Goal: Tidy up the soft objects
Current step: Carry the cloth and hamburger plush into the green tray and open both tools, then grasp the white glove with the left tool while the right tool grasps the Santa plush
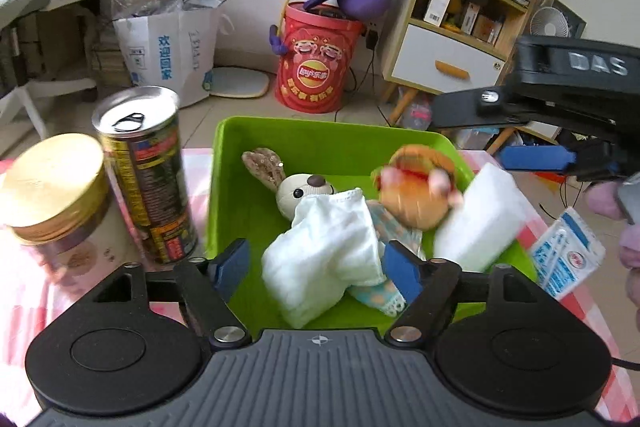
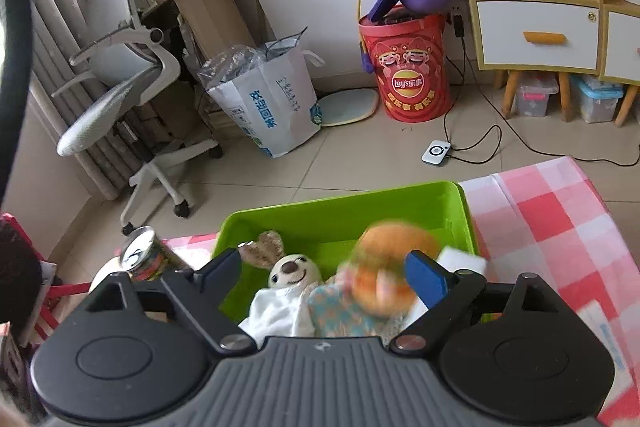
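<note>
Left gripper (image 1: 320,267) and right gripper (image 2: 324,275) both angled downward with jaws spread wide, pads gripping nothing, fingertips (image 1: 630,227) of a hand behind the right one.

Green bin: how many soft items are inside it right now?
4 in the green bin: the plush rabbit at left, the white cloth draped over it, the burger plush at right, blurred, and the white sponge against the right wall. More may lie hidden beneath.
</note>
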Available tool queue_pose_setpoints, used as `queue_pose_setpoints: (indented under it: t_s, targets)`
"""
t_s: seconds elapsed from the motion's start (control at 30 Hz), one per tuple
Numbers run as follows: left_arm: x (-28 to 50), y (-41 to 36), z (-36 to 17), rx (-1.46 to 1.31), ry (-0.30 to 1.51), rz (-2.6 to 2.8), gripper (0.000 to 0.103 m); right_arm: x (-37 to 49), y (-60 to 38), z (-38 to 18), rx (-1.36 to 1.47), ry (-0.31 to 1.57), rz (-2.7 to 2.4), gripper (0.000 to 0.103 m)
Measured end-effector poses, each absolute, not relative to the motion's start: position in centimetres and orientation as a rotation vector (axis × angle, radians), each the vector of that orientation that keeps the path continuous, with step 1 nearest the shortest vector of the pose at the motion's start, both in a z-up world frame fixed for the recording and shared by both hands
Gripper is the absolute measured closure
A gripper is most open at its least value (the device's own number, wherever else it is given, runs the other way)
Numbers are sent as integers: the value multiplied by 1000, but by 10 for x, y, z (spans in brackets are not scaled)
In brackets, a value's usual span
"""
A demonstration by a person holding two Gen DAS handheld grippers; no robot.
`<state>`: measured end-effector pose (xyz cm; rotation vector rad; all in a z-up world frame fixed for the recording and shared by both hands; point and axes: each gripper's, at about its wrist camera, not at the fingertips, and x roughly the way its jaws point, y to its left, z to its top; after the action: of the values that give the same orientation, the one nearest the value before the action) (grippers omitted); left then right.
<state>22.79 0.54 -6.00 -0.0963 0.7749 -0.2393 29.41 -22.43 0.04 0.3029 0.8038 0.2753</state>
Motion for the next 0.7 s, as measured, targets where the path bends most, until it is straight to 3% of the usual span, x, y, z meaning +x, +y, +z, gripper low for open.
queue_pose_setpoints:
  t_s: [0.3,0.7]
  targets:
    - [170,22,-34,-103,791,-213,18,222,-243,36,293,771,285,37]
    - [108,35,-22,-99,828,-165,17,138,-246,36,243,769,267,36]
